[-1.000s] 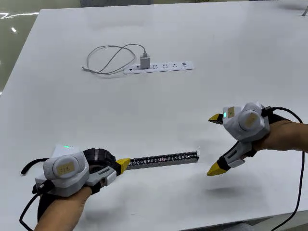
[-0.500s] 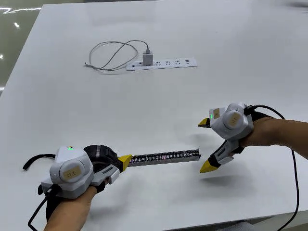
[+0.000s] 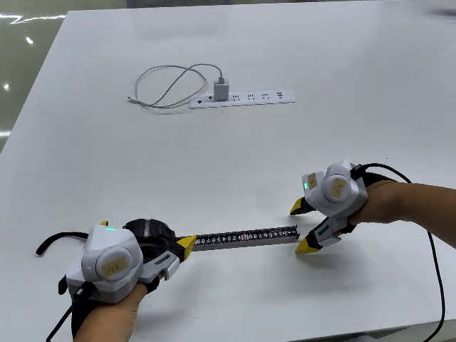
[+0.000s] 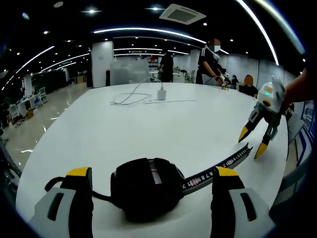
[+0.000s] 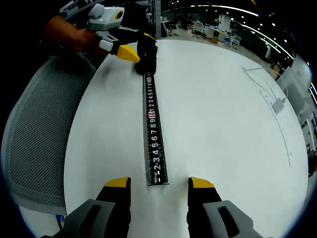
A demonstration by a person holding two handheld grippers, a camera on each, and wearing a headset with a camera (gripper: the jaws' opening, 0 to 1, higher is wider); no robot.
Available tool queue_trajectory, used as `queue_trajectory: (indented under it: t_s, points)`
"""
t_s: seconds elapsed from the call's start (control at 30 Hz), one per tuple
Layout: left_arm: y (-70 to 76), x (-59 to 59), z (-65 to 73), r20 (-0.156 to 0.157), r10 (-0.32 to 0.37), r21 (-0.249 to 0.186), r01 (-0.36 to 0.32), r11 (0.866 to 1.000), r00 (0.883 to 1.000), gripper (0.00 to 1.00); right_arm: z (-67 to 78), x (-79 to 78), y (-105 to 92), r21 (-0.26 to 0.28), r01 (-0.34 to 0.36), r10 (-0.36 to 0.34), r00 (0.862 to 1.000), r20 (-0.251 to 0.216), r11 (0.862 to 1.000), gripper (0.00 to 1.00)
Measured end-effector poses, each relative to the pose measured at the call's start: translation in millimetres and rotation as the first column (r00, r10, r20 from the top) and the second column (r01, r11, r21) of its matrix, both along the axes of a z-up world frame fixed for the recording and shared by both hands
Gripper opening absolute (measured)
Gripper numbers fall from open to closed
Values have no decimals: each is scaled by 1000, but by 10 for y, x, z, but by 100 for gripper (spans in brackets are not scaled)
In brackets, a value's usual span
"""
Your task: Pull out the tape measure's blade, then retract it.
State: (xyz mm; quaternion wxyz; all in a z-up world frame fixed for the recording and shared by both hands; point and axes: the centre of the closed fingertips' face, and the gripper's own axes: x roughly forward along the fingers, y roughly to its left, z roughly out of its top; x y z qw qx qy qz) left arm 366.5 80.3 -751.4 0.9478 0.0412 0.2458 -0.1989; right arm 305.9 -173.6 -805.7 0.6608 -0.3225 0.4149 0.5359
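The black tape measure body (image 3: 151,229) lies on the white table (image 3: 235,171) between the jaws of my left gripper (image 3: 146,235), which stand wide with gaps on both sides of the body (image 4: 146,186). Its blade (image 3: 246,236) runs out to the right, flat on the table. My right gripper (image 3: 299,228) is open, its yellow tips on either side of the blade's end. In the right gripper view the blade (image 5: 153,124) ends just ahead of the gripper (image 5: 159,182), with the body (image 5: 147,52) far off. The left gripper view shows the right gripper (image 4: 252,141) at the blade's tip (image 4: 242,151).
A white power strip (image 3: 242,97) with a plugged charger and a looped white cable (image 3: 167,85) lies at the far middle of the table. A black strap (image 3: 53,242) trails left of the tape body. A grey mesh chair (image 5: 34,148) stands by the near edge. People stand far off.
My right gripper has moved left and down to the blade's end, so its tips now straddle it. The blade's length and the left gripper are much the same.
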Motion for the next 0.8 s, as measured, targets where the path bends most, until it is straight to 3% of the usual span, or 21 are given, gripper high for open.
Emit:
queue_trajectory:
  t_s: [0.37,0.43,0.8]
  points:
    - [81,33,4,5,37,8,-37,999,999,99,12,5,11,-8,-29,29,1000,3,1000,23]
    - [80,40,3,-5,46,-15,-46,999,999,99,13,2,16,-11,-38,38,999,5,999,19]
    - [86,52,21,2,52,-26,-52,998,999,99,-13,-17,22,-19,-53,53,999,7,998,12]
